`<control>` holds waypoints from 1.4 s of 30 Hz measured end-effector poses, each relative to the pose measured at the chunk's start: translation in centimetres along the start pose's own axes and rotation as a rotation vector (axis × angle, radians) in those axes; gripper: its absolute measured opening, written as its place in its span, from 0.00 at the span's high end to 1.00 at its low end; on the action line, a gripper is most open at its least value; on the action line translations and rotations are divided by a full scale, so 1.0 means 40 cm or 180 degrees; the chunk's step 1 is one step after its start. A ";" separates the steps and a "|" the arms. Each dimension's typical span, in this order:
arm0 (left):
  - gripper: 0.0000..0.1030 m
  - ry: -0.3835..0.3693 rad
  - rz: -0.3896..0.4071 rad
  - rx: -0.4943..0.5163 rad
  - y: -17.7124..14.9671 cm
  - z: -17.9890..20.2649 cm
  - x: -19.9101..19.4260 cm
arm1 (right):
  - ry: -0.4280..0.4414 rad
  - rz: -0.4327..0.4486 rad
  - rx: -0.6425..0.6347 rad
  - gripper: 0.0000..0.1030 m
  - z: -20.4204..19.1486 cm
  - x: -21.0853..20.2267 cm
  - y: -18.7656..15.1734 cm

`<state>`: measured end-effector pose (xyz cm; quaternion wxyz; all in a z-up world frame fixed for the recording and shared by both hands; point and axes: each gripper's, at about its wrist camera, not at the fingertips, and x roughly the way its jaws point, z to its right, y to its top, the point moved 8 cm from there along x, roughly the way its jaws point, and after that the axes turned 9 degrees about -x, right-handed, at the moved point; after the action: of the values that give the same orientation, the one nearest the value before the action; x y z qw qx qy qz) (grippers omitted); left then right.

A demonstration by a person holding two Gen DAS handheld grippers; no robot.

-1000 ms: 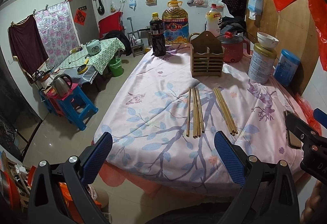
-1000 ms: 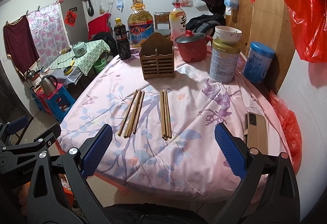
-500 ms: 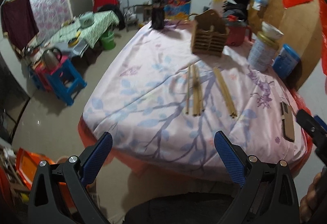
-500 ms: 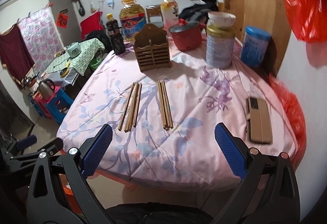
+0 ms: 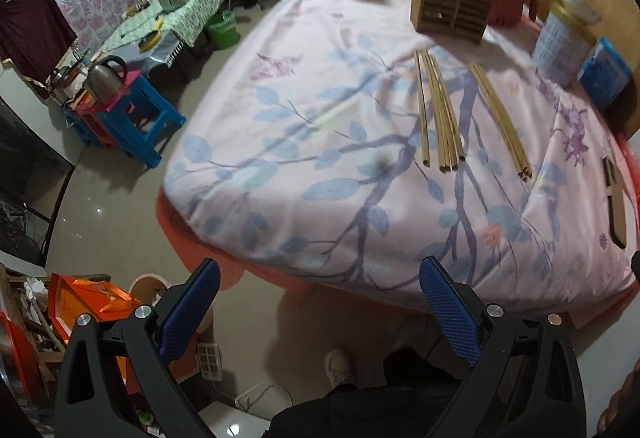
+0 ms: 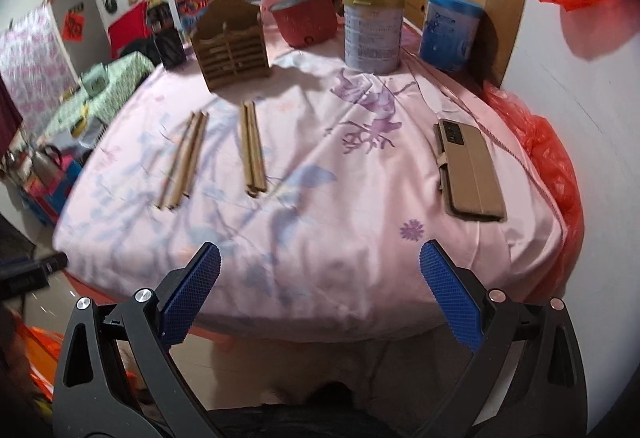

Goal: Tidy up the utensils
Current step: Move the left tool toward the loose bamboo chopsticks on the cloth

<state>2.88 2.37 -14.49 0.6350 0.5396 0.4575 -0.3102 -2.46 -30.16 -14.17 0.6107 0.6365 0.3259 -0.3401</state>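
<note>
Pink floral tablecloth (image 5: 320, 142) fills the left wrist view. Two chopstick groups: left bundle (image 5: 440, 114), about six sticks, right bundle (image 5: 500, 118), about three, upper right of centre. One wooden holder (image 5: 452, 10) above them. Left gripper (image 5: 320, 310) at the bottom edge, jaws apart, empty, well below the sticks.

Right wrist view: same two bundles (image 6: 182, 160) (image 6: 252, 150) centre-left, holder (image 6: 230, 42) above, one phone (image 6: 470, 170) at right. Right gripper (image 6: 320, 302) at the bottom, jaws apart, empty.

The black left gripper with blue pads (image 5: 320, 308) is wide open and holds nothing; the black right gripper with blue pads (image 6: 320, 296) is the same
</note>
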 end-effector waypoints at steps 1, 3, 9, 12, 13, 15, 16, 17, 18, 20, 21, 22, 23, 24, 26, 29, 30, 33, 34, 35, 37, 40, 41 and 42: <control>0.05 0.0010 -0.0047 -0.0002 0.004 0.018 0.015 | 0.0029 0.0014 -0.0052 0.07 0.003 0.026 0.008; 0.05 0.0067 -0.0077 -0.0001 0.015 0.040 0.028 | 0.0150 0.0002 -0.0140 0.11 0.004 0.087 0.031; 0.05 0.0388 -0.0081 -0.0088 0.075 0.096 0.037 | 0.0818 -0.0170 -0.0351 0.24 -0.054 0.273 0.127; 0.05 0.0495 -0.0157 -0.0179 0.087 0.108 0.048 | 0.0932 -0.0290 -0.0430 0.34 -0.080 0.341 0.147; 0.05 0.0523 -0.0172 -0.0187 0.089 0.109 0.051 | 0.0914 -0.0312 -0.0450 0.35 -0.081 0.361 0.152; 0.05 0.0607 -0.0220 -0.0204 0.090 0.102 0.065 | 0.0882 -0.0367 -0.0478 0.35 -0.083 0.390 0.154; 0.05 0.0623 -0.0254 -0.0223 0.089 0.096 0.072 | 0.0885 -0.0405 -0.0489 0.35 -0.085 0.404 0.155; 0.05 0.0621 -0.0291 -0.0246 0.091 0.093 0.082 | 0.0894 -0.0450 -0.0500 0.35 -0.092 0.421 0.154; 0.05 0.0615 -0.0322 -0.0261 0.093 0.090 0.091 | 0.0897 -0.0464 -0.0510 0.35 -0.095 0.429 0.154; 0.05 0.0625 -0.0358 -0.0236 0.101 0.084 0.112 | 0.0879 -0.0501 -0.0551 0.35 -0.113 0.448 0.153; 0.05 0.0620 -0.0381 -0.0201 0.109 0.083 0.126 | 0.0876 -0.0532 -0.0575 0.35 -0.122 0.455 0.149; 0.05 0.0598 -0.0398 -0.0170 0.115 0.083 0.137 | 0.0859 -0.0576 -0.0620 0.35 -0.138 0.465 0.141; 0.05 0.0574 -0.0407 -0.0147 0.121 0.083 0.147 | 0.0784 -0.0503 -0.0679 0.34 -0.155 0.460 0.144; 0.05 0.0547 -0.0424 -0.0112 0.130 0.083 0.159 | 0.0813 -0.0528 -0.0732 0.34 -0.176 0.458 0.142; 0.05 0.0498 -0.0452 -0.0050 0.155 0.081 0.179 | 0.0840 -0.0544 -0.0733 0.37 -0.199 0.446 0.142; 0.06 0.0395 -0.0415 0.0022 0.197 0.082 0.201 | 0.0629 -0.0549 -0.0707 0.37 -0.196 0.448 0.148; 0.06 0.0366 -0.0426 0.0068 0.206 0.085 0.210 | 0.0560 -0.0597 -0.0658 0.36 -0.185 0.459 0.146; 0.06 0.0302 -0.0447 0.0180 0.220 0.095 0.232 | 0.0443 -0.0664 -0.0223 0.37 -0.117 0.474 0.151; 0.05 0.0289 -0.0458 0.0216 0.224 0.098 0.240 | 0.0363 -0.0663 -0.0174 0.37 -0.099 0.473 0.154; 0.06 0.0274 -0.0472 0.0230 0.227 0.098 0.247 | 0.0311 -0.0654 -0.0151 0.37 -0.085 0.471 0.156; 0.06 0.0233 -0.0502 0.0236 0.232 0.101 0.261 | 0.0271 -0.0664 -0.0133 0.40 -0.072 0.467 0.160; 0.06 0.0224 -0.0500 0.0253 0.236 0.103 0.275 | 0.0485 -0.0584 -0.0093 0.43 -0.098 0.445 0.175; 0.06 0.0228 -0.0504 0.0256 0.235 0.105 0.279 | 0.0603 -0.0529 -0.0109 0.43 -0.123 0.434 0.184; 0.06 0.0224 -0.0515 0.0254 0.234 0.107 0.283 | 0.0703 -0.0480 -0.0137 0.43 -0.149 0.426 0.187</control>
<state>16.65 1.48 -21.09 0.5695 0.5363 0.5089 -0.3594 13.44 -24.51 -24.02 0.5573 0.6305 0.4453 -0.3059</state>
